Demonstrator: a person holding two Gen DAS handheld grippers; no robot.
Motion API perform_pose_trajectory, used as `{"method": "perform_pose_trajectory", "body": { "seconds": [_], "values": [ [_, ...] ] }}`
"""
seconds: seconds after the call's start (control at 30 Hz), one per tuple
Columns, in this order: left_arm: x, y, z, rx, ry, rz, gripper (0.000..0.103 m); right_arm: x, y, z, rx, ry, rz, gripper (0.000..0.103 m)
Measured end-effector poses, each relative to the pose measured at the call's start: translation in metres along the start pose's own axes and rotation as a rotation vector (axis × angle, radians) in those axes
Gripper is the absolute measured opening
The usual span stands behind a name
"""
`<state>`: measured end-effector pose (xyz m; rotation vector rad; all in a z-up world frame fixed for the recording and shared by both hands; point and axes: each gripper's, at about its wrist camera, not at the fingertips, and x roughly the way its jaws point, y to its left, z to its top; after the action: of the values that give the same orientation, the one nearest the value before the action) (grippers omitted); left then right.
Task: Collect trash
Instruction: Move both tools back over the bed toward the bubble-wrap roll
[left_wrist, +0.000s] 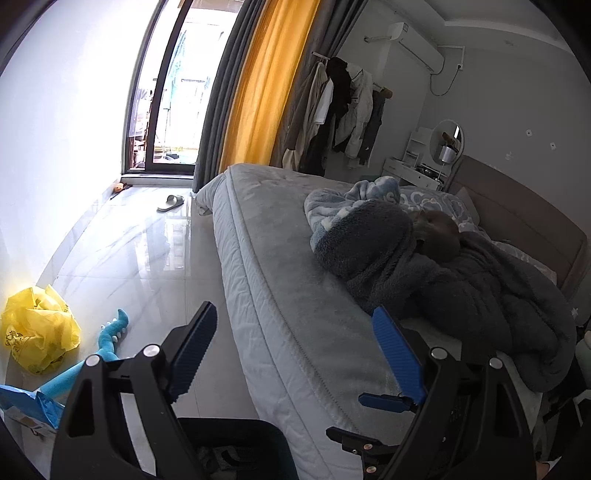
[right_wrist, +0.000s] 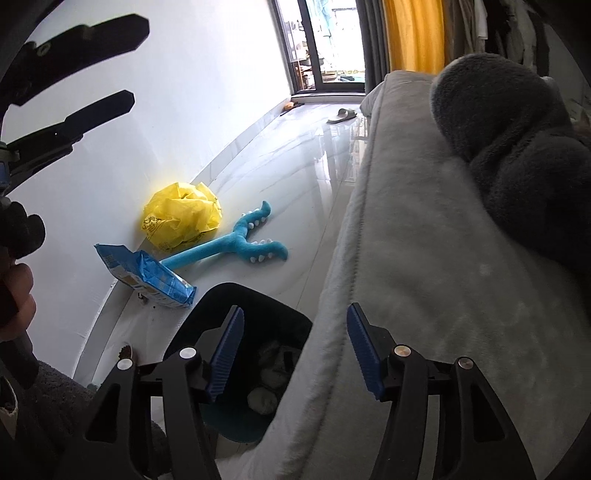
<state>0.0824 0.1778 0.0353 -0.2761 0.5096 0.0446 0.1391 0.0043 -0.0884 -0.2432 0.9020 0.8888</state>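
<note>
A black trash bin (right_wrist: 258, 295) stands on the floor beside the bed, with crumpled white paper (right_wrist: 263, 400) inside. My right gripper (right_wrist: 295, 317) hangs open above the bin's rim and the bed's edge, nothing between its blue pads. By the wall lie a crumpled yellow plastic bag (right_wrist: 181, 218) and a blue snack packet (right_wrist: 147, 277). My left gripper (left_wrist: 293, 317) is open and empty over the mattress edge, with the bin (left_wrist: 240, 432) below it. The yellow bag (left_wrist: 40, 328) and packet (left_wrist: 26, 404) sit at its lower left. The left gripper (right_wrist: 133, 62) also shows at the upper left.
A blue plush toy (right_wrist: 243, 243) lies on the glossy tile floor (right_wrist: 295, 166) next to the bag. The grey bed (left_wrist: 295, 258) carries a heap of dark blankets (left_wrist: 424, 266). A slipper (left_wrist: 170, 202) lies near the glass door. A hand (right_wrist: 16, 291) shows at the left edge.
</note>
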Motion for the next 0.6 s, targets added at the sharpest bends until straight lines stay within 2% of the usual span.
{"method": "perform_pose_trajectory", "body": {
  "seconds": [0.4,0.6],
  "values": [
    [0.025,-0.068,-0.016,0.049,0.027,-0.057,0.088,-0.051,-0.069,-0.029,0.049,-0.053,-0.141,0.062],
    [0.037,-0.094,-0.027,0.071,0.049,-0.081,0.088,-0.073,-0.095,-0.041,0.084,-0.078,-0.179,0.063]
  ]
}}
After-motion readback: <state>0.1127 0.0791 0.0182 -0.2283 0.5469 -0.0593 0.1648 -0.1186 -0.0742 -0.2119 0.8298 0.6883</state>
